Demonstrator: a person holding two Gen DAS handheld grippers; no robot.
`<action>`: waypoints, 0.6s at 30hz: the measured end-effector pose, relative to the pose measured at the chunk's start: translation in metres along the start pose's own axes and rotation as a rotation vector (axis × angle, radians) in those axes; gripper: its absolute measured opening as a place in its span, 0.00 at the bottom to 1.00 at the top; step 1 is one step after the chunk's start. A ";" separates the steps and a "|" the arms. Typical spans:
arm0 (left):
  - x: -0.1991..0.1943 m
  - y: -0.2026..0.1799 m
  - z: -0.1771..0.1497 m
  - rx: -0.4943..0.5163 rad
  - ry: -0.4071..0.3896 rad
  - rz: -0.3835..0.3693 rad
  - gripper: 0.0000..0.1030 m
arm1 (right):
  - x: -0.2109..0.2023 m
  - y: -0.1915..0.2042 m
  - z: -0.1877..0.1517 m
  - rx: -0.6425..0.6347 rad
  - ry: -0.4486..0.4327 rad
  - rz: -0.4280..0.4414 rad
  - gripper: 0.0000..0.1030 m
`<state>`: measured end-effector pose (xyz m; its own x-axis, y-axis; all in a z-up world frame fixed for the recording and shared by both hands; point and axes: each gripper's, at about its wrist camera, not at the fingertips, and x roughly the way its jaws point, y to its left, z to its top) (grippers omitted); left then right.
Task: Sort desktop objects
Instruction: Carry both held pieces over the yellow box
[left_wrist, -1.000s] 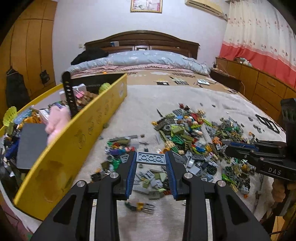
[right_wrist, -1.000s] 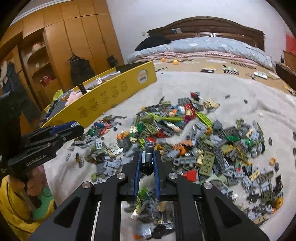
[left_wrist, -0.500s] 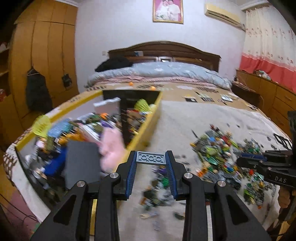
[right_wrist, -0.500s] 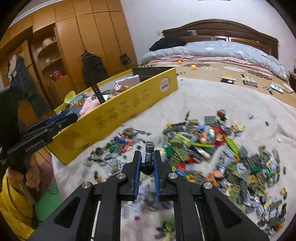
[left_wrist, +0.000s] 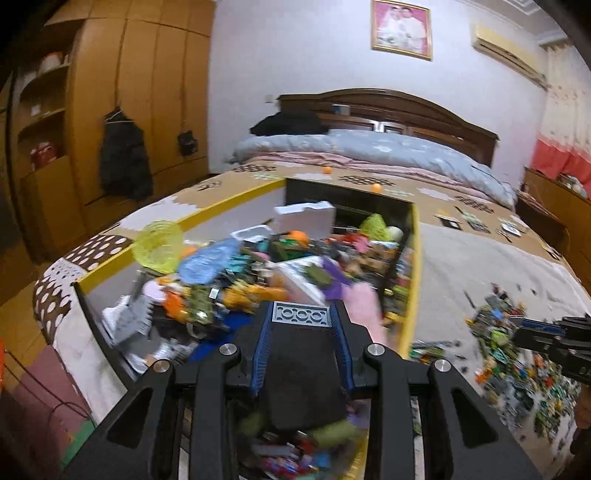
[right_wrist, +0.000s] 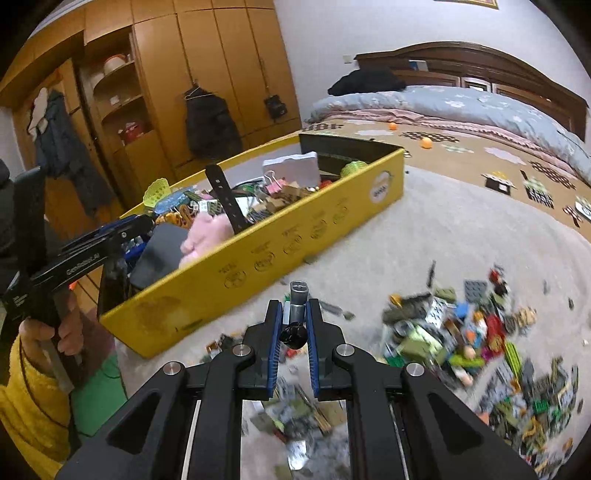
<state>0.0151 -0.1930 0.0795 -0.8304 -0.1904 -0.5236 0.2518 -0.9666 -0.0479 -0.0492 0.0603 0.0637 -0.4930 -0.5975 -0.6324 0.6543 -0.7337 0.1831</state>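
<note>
Left gripper (left_wrist: 301, 319) clenched on flat grey plate (left_wrist: 300, 314), 3 round holes, held crosswise at its tips above yellow box (right_wrist: 258, 254). Right gripper (right_wrist: 294, 314) grasping upright grey cylinder piece (right_wrist: 297, 301).

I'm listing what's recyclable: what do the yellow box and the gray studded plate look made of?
The yellow box looks like matte printed cardboard: thin flat walls and a scuffed corner. The gray studded plate, gripped in the left claw, looks like hard molded plastic with a smooth, slightly satiny face and crisp round studs.
</note>
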 end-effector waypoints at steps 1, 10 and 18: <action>0.003 0.005 0.001 -0.008 -0.001 0.008 0.30 | 0.003 0.002 0.004 -0.003 0.002 0.003 0.13; 0.035 0.047 0.013 -0.087 0.026 0.085 0.30 | 0.026 0.014 0.032 -0.026 0.020 0.011 0.13; 0.043 0.056 0.014 -0.129 0.028 0.108 0.42 | 0.047 0.029 0.049 -0.064 0.034 0.025 0.13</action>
<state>-0.0139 -0.2582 0.0660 -0.7812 -0.2852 -0.5553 0.4020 -0.9104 -0.0980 -0.0812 -0.0051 0.0764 -0.4572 -0.6031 -0.6536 0.7018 -0.6961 0.1514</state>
